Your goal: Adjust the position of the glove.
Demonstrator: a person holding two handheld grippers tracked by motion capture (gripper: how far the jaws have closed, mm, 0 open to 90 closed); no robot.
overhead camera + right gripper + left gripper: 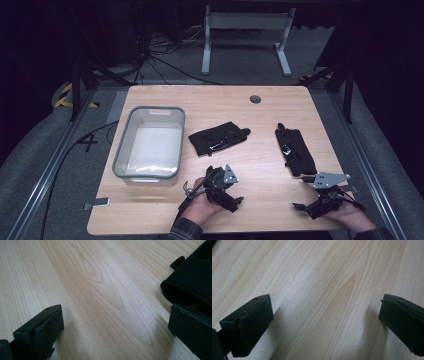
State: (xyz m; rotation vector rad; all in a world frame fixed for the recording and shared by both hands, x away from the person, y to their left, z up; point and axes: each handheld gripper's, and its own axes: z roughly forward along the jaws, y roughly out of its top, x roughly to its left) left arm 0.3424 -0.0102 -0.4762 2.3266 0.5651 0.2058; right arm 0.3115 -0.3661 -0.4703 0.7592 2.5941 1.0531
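You work at a light wooden table [220,107] with rounded corners and a round grommet hole [255,99] near its far edge; its pale grain [319,290] runs in long streaks. Around you the room is dark, far walls black and unreadable. Grey carpet floor [30,150] on both sides. A metal rail [47,165] runs along the floor at your left, another [372,170] at your right. Yellow-black hazard tape [64,95] at far left. Behind the table stands a white desk frame [247,37], with loose black cables [160,55] on the floor to its left. Light falls from above, brightest mid-table.
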